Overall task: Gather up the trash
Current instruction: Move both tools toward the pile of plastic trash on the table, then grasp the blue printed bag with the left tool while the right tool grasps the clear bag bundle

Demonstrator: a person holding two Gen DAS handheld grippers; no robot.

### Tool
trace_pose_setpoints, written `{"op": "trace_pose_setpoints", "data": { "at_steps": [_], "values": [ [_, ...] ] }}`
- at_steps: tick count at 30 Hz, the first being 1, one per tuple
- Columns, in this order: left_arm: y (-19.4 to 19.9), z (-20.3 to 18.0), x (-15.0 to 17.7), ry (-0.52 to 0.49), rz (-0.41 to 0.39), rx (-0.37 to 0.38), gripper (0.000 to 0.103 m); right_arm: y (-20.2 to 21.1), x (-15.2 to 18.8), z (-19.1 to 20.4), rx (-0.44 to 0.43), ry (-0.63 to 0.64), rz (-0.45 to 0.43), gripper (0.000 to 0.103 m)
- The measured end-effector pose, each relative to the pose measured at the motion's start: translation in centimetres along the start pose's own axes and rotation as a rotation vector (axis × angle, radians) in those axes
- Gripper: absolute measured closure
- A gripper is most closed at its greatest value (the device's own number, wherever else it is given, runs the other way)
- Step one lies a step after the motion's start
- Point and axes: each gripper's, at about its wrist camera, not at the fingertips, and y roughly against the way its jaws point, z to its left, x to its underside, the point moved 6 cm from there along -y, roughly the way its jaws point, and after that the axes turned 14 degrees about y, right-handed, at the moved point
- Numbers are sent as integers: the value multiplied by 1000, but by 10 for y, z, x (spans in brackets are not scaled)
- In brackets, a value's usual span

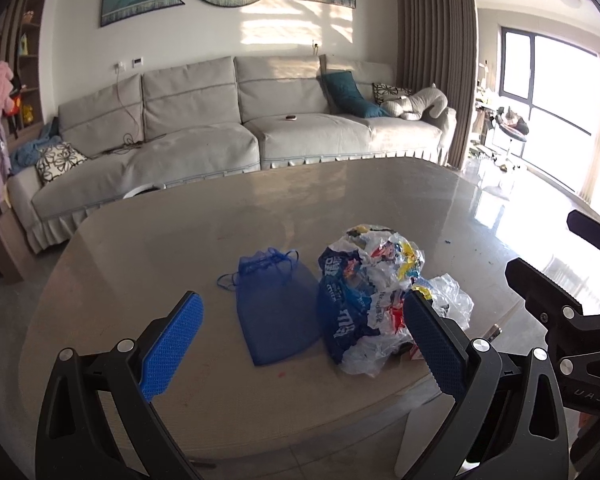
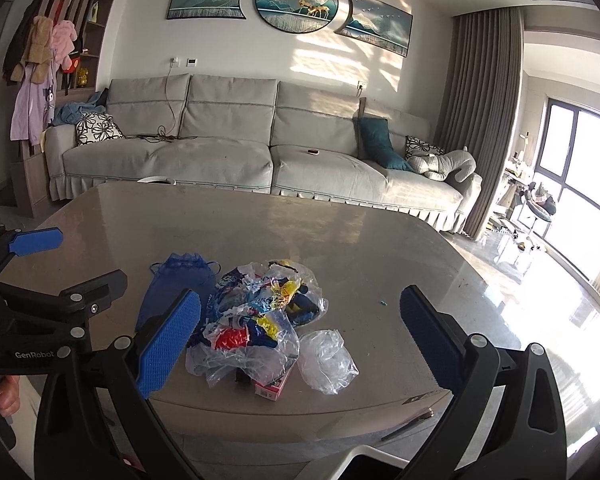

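Note:
A heap of crumpled coloured plastic wrappers [image 1: 372, 292] [image 2: 260, 312] lies on the beige table [image 1: 160, 248] [image 2: 360, 240] near its front edge. A blue mesh drawstring bag [image 1: 274, 312] [image 2: 172, 280] lies flat just left of the heap. To the heap's right sits a clear crumpled plastic bag [image 1: 452, 300] [image 2: 326, 360], and a small pink box [image 2: 270, 390] pokes out from under the heap. My left gripper [image 1: 300, 344] [image 2: 92, 258] hovers open over the mesh bag and the heap, holding nothing. My right gripper [image 2: 300, 340] [image 1: 540, 242] hovers open over the heap and the clear bag, also holding nothing.
A grey sofa [image 1: 220, 128] [image 2: 220, 152] with cushions stands behind the table. A tiny blue scrap [image 2: 383, 303] lies right of the heap. A thin metal piece [image 2: 408, 424] rests below the table's front edge. A person's hand [image 2: 8, 396] shows at lower left.

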Motion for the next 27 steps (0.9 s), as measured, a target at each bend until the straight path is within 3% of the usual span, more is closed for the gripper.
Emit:
{"op": "trace_pose_setpoints", "data": {
  "at_steps": [6,13,16,27],
  "values": [
    [-21,1,-5,-3,-8,-4,5,-22,0,-5,-15,-17,13,3],
    [-61,19,14,86,26,-11,5,-43,17,-7,-30,-36,46,3],
    [-84,22,29,61,72,-28,5,-50,22,-4,-43,-37,59,3],
    [-124,26,52,4,117,-102,5,-64,32,0,-53,-46,87,3]
  ]
}}
